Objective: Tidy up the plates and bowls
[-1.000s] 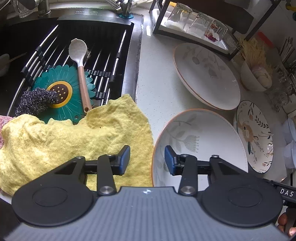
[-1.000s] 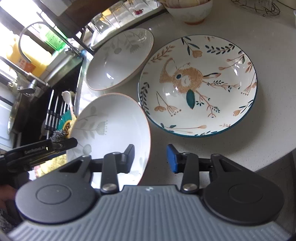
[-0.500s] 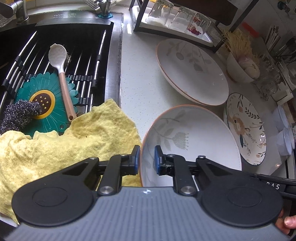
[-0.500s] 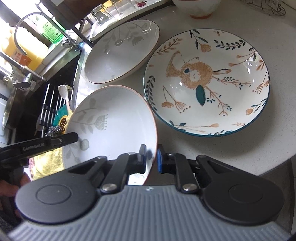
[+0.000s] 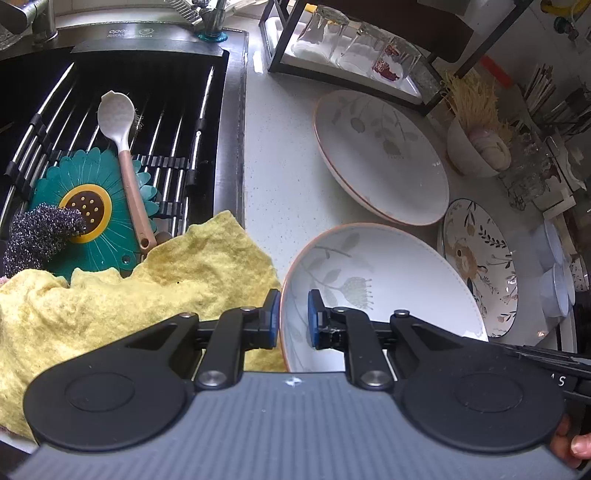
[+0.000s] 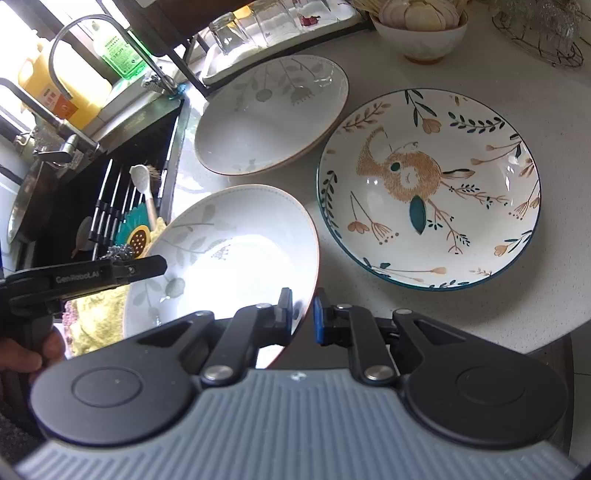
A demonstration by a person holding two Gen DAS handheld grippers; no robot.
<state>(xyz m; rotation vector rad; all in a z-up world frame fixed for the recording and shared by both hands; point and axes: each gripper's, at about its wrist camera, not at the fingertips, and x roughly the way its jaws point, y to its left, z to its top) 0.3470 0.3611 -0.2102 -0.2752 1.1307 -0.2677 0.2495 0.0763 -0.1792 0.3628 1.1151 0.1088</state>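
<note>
A white plate with grey leaf print and an orange rim (image 5: 388,280) (image 6: 236,243) lies nearest, at the counter's front. My left gripper (image 5: 293,319) is shut on its left rim, one blue pad on each side. My right gripper (image 6: 303,317) is shut on its right rim in the same way. A second grey-leaf plate (image 5: 380,155) (image 6: 269,110) rests further back. A plate with a brown animal and a teal rim (image 6: 428,188) (image 5: 480,266) sits to the right of both.
A yellow cloth (image 5: 129,288) hangs over the sink edge on the left. The sink rack holds a teal flower mat (image 5: 85,210), a scourer (image 5: 40,232) and a spoon (image 5: 122,147). A glass rack (image 5: 354,48) and a bowl of garlic (image 6: 421,26) stand at the back.
Both grippers went from open to shut, each closing on a rim of the near leaf plate. Both hands stayed almost in place.
</note>
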